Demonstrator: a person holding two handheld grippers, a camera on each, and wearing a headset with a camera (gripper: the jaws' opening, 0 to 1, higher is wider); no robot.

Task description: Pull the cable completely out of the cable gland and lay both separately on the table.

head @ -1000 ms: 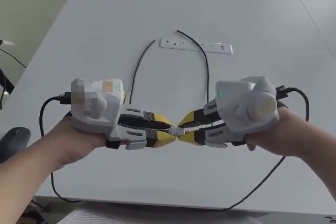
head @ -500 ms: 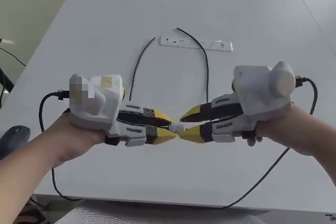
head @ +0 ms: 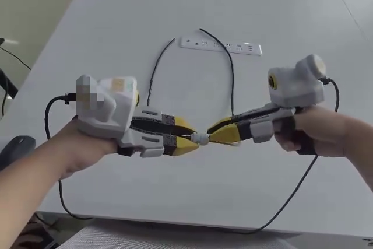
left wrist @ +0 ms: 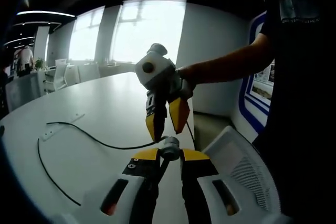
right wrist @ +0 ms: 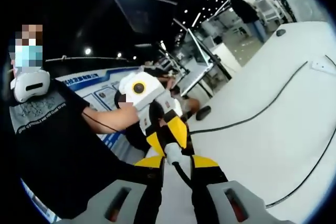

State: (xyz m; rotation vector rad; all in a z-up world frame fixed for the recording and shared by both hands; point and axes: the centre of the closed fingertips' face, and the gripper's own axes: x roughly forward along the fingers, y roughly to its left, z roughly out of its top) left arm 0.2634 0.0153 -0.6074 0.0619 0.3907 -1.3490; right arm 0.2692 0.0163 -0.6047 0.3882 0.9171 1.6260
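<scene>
small white cable gland (head: 201, 139) clamped by left gripper (head: 194, 140) | thin black cable (head: 231, 80) pinched by right gripper (head: 213, 130) | white table (head: 175, 196) edge close at 6 o'clock

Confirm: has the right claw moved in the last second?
Yes. Against the power strip, the right claw has shifted rightward and farther up the table, its body now nearer the strip's right end.

Both forearms angle inward, bringing the two grippers nearly tip to tip. The left gripper (head: 193, 141), level in the left hand (head: 87, 151), clamps its fingers on the cable gland (head: 201, 139). The right gripper (head: 214, 130), sloping tips-down in the right hand (head: 317, 135), pinches the cable (head: 231, 80).
</scene>
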